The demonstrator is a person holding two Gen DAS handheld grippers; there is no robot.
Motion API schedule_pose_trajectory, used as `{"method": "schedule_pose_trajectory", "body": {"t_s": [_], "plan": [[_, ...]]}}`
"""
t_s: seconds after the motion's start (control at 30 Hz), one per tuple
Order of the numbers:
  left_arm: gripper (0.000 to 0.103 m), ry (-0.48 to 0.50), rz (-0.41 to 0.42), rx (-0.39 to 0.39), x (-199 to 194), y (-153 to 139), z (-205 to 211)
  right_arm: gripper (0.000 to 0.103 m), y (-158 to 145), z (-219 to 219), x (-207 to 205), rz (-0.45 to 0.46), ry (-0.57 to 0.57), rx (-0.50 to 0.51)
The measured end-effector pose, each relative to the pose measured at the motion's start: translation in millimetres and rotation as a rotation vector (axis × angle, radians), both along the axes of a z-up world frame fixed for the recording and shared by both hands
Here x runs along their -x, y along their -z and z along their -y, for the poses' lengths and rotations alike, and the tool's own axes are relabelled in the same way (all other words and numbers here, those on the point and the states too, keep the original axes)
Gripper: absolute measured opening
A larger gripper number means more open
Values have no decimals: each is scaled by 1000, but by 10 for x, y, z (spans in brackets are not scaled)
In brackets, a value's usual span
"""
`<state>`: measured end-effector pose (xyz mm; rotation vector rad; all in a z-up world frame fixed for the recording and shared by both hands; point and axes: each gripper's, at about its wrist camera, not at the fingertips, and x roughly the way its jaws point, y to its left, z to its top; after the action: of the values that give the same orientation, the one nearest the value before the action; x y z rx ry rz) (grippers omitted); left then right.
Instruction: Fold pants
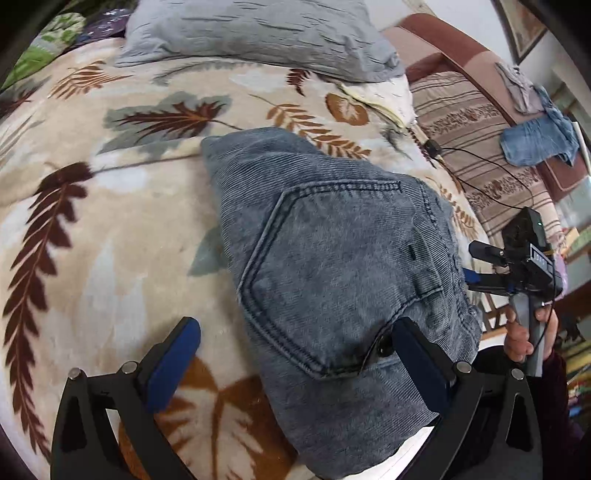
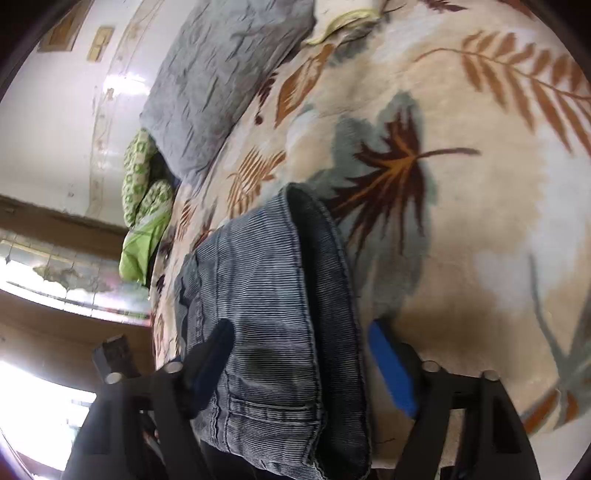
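Left wrist view: folded grey-blue pants lie on a leaf-patterned blanket on the bed. Left hand-held gripper is spread wide over their edge. Right hand-held gripper straddles the waistband, released.

Pants: washed blue-grey denim, fine ribbed weave, darker double stitching round the pocket. Blanket: cream ground, leaf print in dark maroon, rust-orange and grey-green. Pillow: plain grey, crinkled. Bundle beside it: green and white pattern. Left gripper black, blue pads.
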<state>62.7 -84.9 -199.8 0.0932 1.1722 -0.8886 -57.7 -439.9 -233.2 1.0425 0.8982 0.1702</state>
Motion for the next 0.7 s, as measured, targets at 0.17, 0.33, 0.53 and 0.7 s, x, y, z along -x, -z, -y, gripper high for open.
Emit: {"method": "schedule_pose_trajectory", "body": {"t_s": [0.17,0.33,0.53,0.7], "plan": [[103,49,-35,44,-90,3,92,87,-25,-98,-169,13,-79,5],[103,97,-44,67,-116,17,267,87,-39,-305,-330,47,-176,-33],[103,95,-63,110,-116,10,261,90,-34,-440,-396,77,-209,-81],[103,121,-93,204,-90,-63,253,90,-106,-670,-472,125,-281,-73]]}}
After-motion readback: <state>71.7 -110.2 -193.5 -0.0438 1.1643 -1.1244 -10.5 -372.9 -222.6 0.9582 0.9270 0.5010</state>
